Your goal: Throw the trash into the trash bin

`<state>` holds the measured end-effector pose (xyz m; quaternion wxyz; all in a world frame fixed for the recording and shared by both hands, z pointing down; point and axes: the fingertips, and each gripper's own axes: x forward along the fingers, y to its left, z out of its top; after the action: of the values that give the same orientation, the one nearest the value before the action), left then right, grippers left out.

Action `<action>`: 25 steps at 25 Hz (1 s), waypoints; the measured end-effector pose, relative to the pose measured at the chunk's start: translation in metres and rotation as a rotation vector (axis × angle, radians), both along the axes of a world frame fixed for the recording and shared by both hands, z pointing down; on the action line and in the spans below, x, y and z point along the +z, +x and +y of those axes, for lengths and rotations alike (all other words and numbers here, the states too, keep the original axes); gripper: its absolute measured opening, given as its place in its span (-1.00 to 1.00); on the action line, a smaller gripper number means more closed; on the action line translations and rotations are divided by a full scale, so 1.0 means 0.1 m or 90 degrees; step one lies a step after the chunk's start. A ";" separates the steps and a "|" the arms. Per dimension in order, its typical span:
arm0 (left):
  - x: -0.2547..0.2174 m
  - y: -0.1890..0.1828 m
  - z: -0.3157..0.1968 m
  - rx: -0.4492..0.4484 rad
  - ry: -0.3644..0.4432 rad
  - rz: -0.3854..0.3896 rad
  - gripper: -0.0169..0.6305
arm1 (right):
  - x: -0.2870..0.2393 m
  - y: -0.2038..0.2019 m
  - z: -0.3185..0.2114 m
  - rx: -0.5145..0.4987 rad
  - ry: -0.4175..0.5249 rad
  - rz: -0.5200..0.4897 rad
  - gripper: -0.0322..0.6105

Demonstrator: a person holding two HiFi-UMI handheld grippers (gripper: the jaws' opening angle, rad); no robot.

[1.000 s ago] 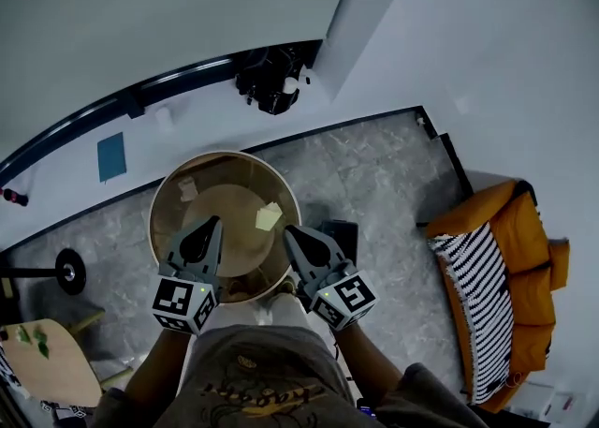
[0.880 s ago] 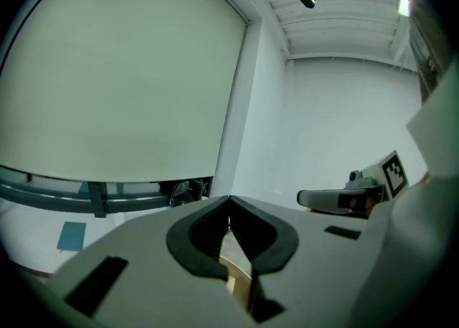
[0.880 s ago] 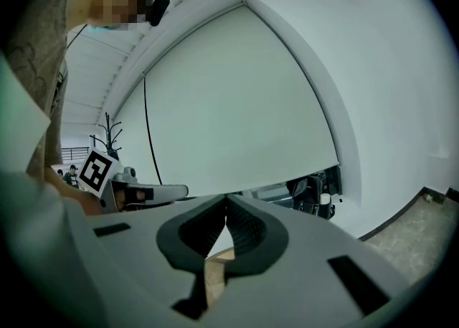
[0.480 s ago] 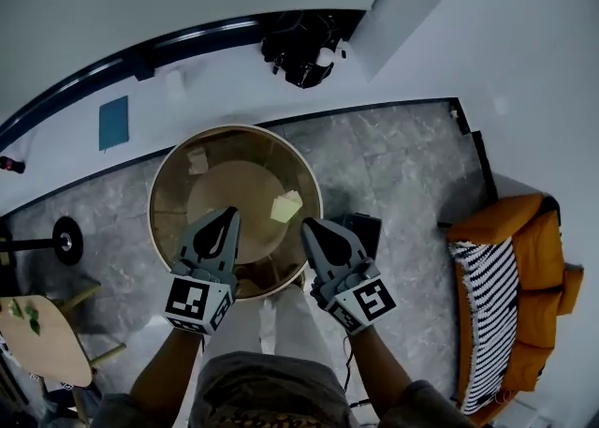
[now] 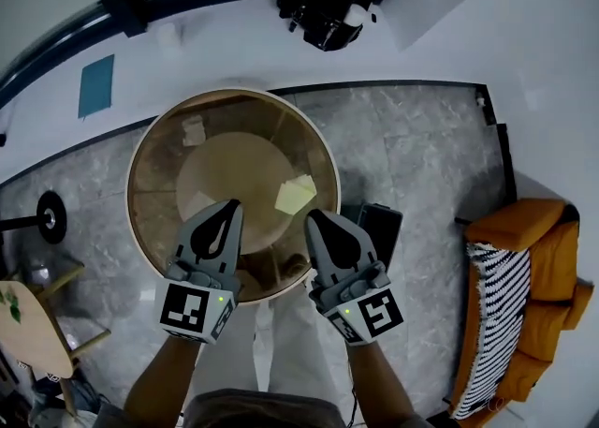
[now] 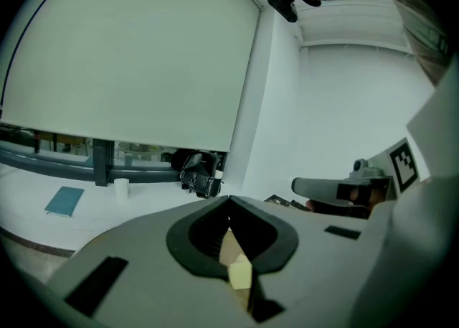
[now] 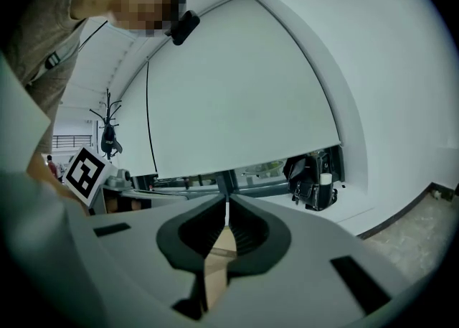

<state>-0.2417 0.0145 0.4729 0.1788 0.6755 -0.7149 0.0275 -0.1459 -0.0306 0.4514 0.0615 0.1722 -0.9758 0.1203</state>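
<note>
Currently left gripper with jaws together and empty, right gripper likewise closed on nothing, both over one round bin, one yellow note and one pale scrap lying inside it.

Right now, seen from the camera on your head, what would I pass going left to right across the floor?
black disc on a rod → round bin → flat black box → orange sofa
</note>
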 end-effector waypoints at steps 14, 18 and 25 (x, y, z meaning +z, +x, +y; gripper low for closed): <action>0.37 0.18 0.06 0.019 -0.029 0.019 -0.89 | 0.52 0.11 0.00 -0.022 -0.039 0.044 0.02; 0.38 0.20 0.03 0.029 -0.032 0.020 -0.89 | 0.60 0.13 -0.01 -0.026 -0.042 0.063 0.08; 0.40 0.29 -0.06 0.049 -0.036 0.029 -0.89 | 0.88 0.12 -0.11 -0.022 -0.065 0.087 0.08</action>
<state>-0.2127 0.0087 0.5133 0.2130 0.6974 -0.6831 0.0394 -0.1335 -0.0417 0.5395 0.1384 0.1600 -0.9647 0.1567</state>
